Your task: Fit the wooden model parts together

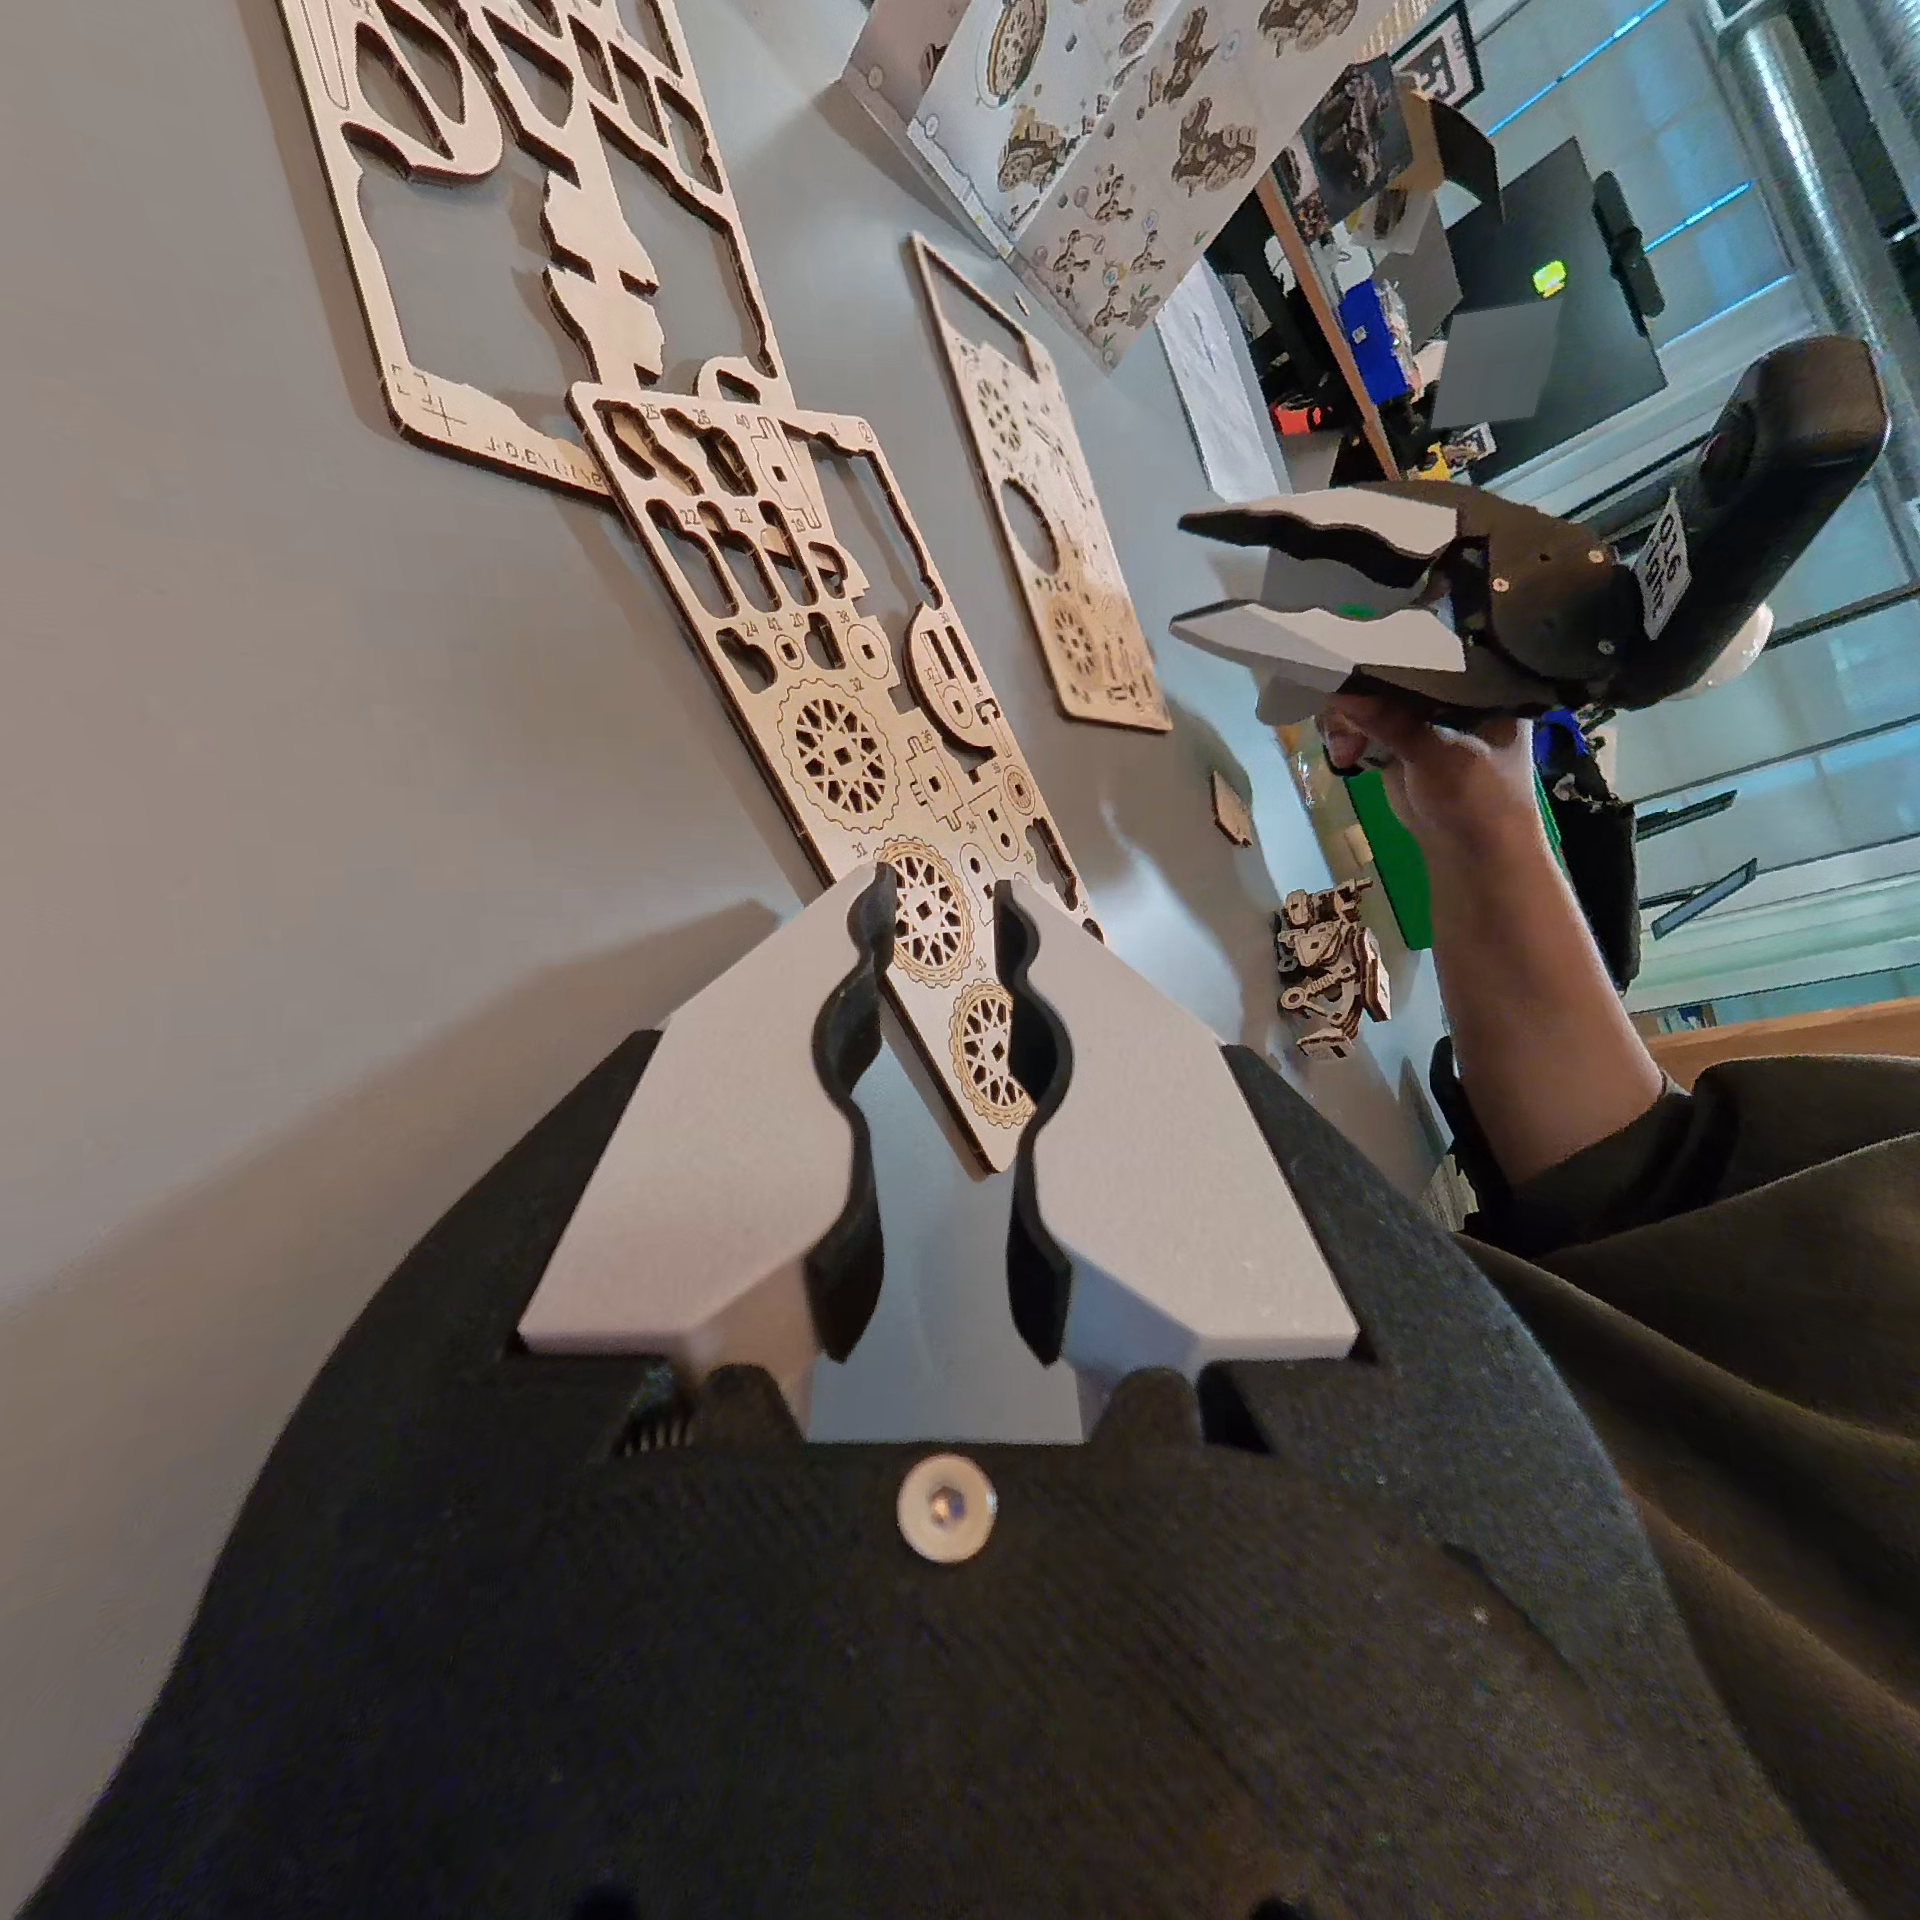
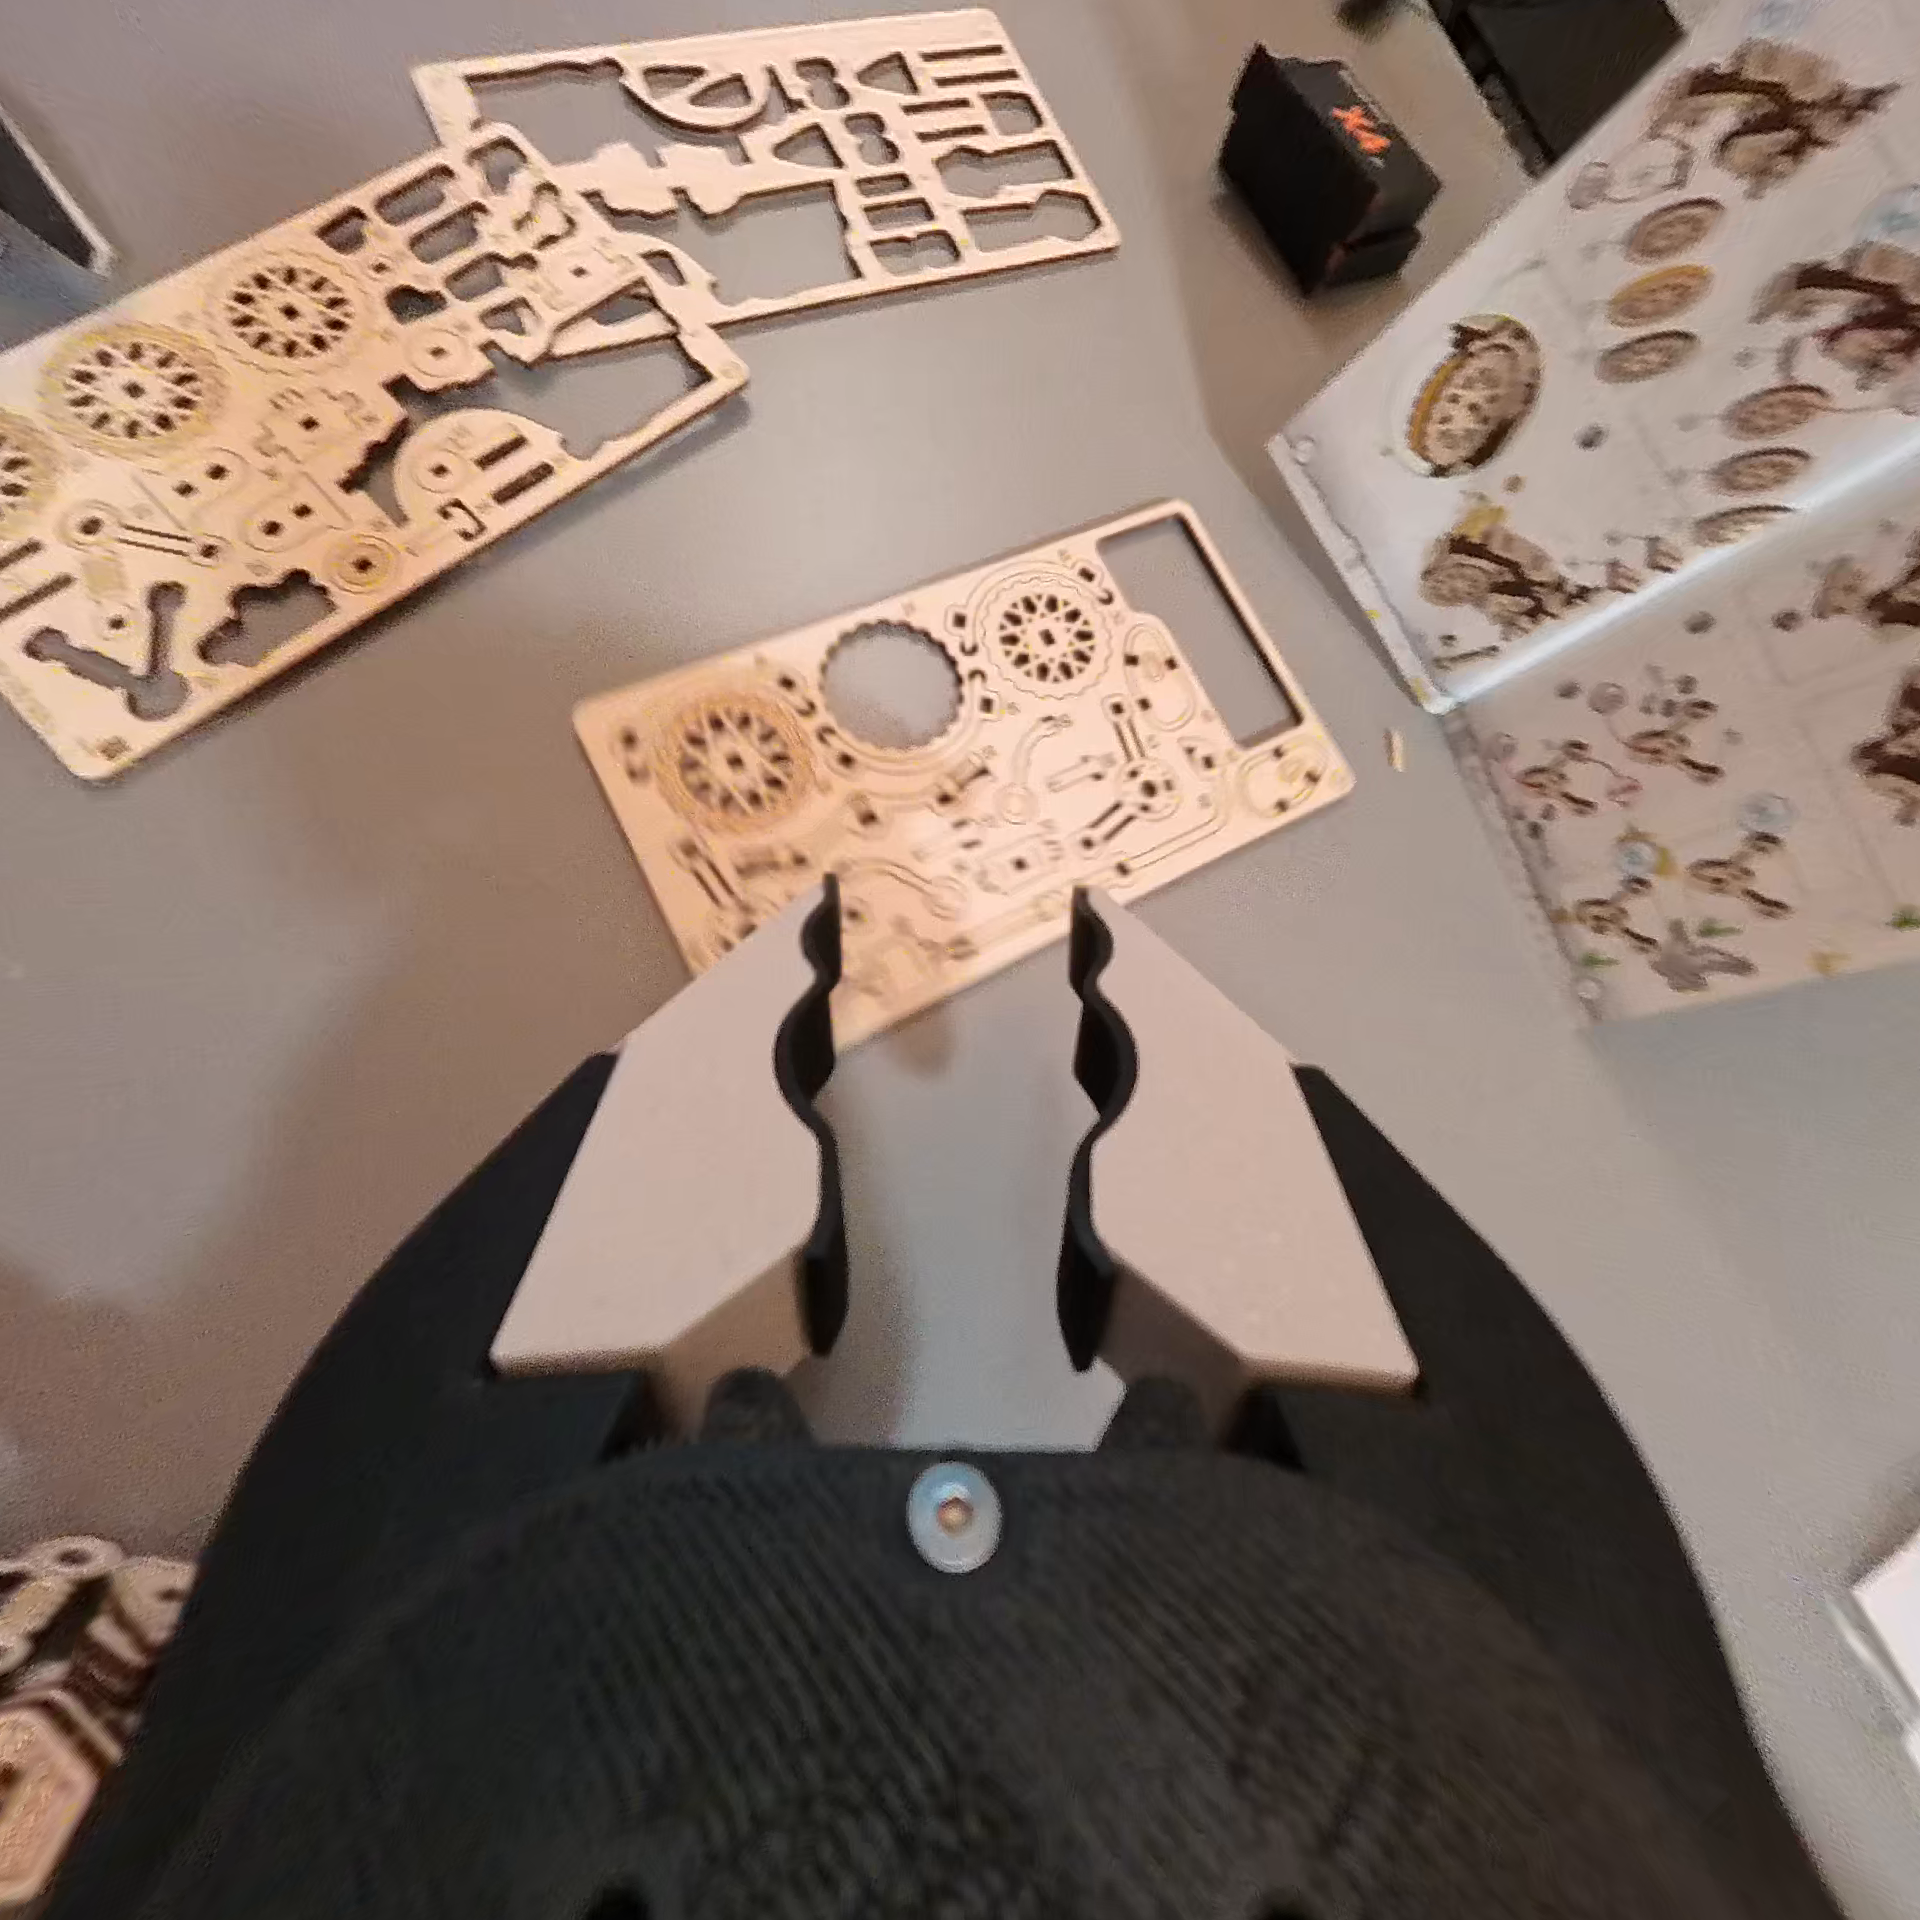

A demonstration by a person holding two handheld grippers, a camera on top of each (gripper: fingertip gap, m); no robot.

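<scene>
Three laser-cut wooden part sheets lie on the grey table. My left gripper (image 1: 940, 888) is open and empty, low over the near end of the gear sheet (image 1: 831, 665). My right gripper (image 2: 956, 899) is open and empty, hovering above the near edge of a smaller sheet (image 2: 966, 748) that has a round hole. It also shows in the left wrist view (image 1: 1179, 577), held up in a hand with its jaws apart. A partly built wooden model (image 1: 1330, 966) stands at the right, and also shows in the right wrist view (image 2: 62, 1662). A small loose wooden piece (image 1: 1231, 810) lies near it.
A mostly emptied sheet (image 2: 779, 156) overlaps the gear sheet (image 2: 312, 447) at the back. An open instruction booklet (image 2: 1662, 520) lies at the right and a black box (image 2: 1320, 177) behind it. A white object (image 2: 1886, 1642) is at the right edge. Shelves and a window lie beyond the table. The grippers' ends are close to 20 cm from one another. Between my right fingertips and the white object (image 2: 1886, 1642) there is roughly 25 cm.
</scene>
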